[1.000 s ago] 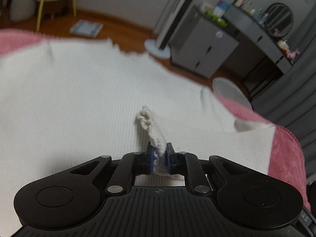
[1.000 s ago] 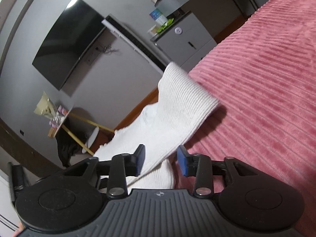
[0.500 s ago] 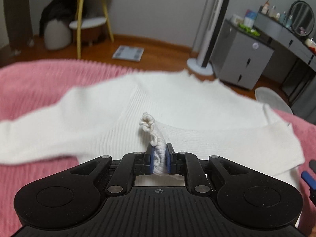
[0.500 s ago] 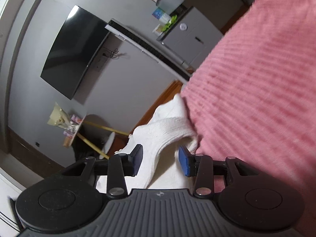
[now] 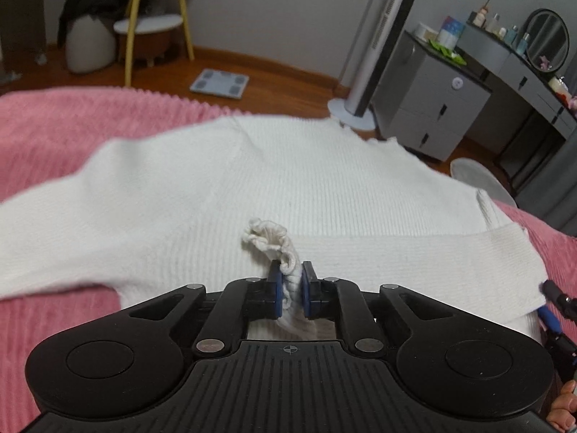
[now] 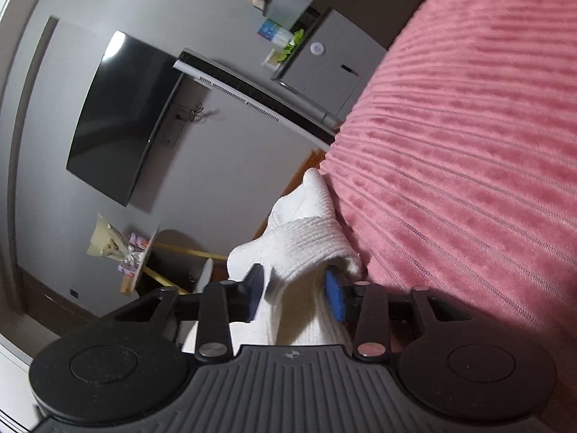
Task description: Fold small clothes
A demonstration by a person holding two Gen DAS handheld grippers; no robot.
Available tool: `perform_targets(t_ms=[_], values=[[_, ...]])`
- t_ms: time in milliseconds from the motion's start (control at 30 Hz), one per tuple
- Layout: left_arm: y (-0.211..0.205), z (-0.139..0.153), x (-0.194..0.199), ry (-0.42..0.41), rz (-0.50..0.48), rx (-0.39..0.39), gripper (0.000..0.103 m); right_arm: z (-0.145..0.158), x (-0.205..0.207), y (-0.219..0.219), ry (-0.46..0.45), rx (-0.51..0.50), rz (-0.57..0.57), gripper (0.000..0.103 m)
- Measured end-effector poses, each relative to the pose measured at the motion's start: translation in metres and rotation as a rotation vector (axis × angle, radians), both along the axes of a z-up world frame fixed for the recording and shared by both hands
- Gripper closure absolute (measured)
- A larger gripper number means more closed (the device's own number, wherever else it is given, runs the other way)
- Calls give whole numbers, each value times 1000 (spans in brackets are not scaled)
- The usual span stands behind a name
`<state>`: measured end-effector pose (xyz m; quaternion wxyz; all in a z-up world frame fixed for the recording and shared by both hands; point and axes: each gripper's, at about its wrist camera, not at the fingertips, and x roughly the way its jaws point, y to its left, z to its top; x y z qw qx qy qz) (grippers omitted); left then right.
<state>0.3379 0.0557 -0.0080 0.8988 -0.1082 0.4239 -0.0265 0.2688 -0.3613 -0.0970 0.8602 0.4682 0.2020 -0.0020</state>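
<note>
A white ribbed knit sweater (image 5: 288, 180) lies spread on the pink corduroy bedspread (image 5: 54, 126), one sleeve reaching left, the other folded across the front to the right. My left gripper (image 5: 291, 287) is shut on a bunched pinch of the sweater's near edge. My right gripper (image 6: 294, 296) is open, its jaws standing on both sides of the sweater's sleeve cuff (image 6: 306, 245), blue pads (image 6: 333, 297) apart. The right gripper's tip also shows at the right edge of the left wrist view (image 5: 551, 310).
The bedspread (image 6: 468, 144) stretches right of the cuff. Beyond the bed's far edge are a wooden floor with a bathroom scale (image 5: 220, 83), a tower fan (image 5: 375, 47), grey drawers (image 5: 432, 104) and a yellow-legged stool (image 5: 148, 29).
The left gripper has drawn back with its pinch of sweater, so the whole garment and the left sleeve now show. The right gripper has moved in around the cuff, still open.
</note>
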Motion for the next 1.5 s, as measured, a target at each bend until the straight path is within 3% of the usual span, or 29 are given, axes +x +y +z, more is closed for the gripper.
perform_targets(t_ms=[33, 133, 333, 467, 567, 667, 800, 867, 1000, 1167, 1300, 1433, 1500], values=[[0, 4, -1, -21, 0, 21, 92, 1, 0, 1, -5, -26, -6, 87], [1, 18, -4, -82, 0, 59, 92, 10, -5, 4, -24, -109, -34, 96], [10, 43, -6, -174, 32, 132, 92, 28, -9, 18, -94, -163, 44, 97], [20, 26, -2, -98, 52, 147, 92, 25, 1, 30, 15, -272, 83, 96], [17, 3, -2, -38, 42, 196, 92, 12, 7, 27, 113, -260, 76, 95], [19, -11, -2, -16, 45, 192, 92, 15, 4, 20, 71, -182, 72, 89], [24, -12, -3, -29, 52, 163, 92, 13, 5, 20, 60, -188, 80, 88], [25, -10, -5, -38, 49, 153, 92, 10, 9, 25, 113, -248, 83, 96], [26, -2, -12, -84, 57, 139, 92, 20, 5, 33, 96, -328, 54, 96], [23, 3, -6, -119, 55, 176, 92, 26, 4, 50, 95, -513, 38, 97], [22, 6, 0, -147, 56, 192, 92, 26, 3, 55, 102, -551, 52, 97], [27, -19, 8, -27, 69, 242, 89, 22, 9, 56, 145, -546, 93, 96], [32, -20, -2, -51, 70, 229, 85, 25, 8, 55, 161, -542, 108, 96]])
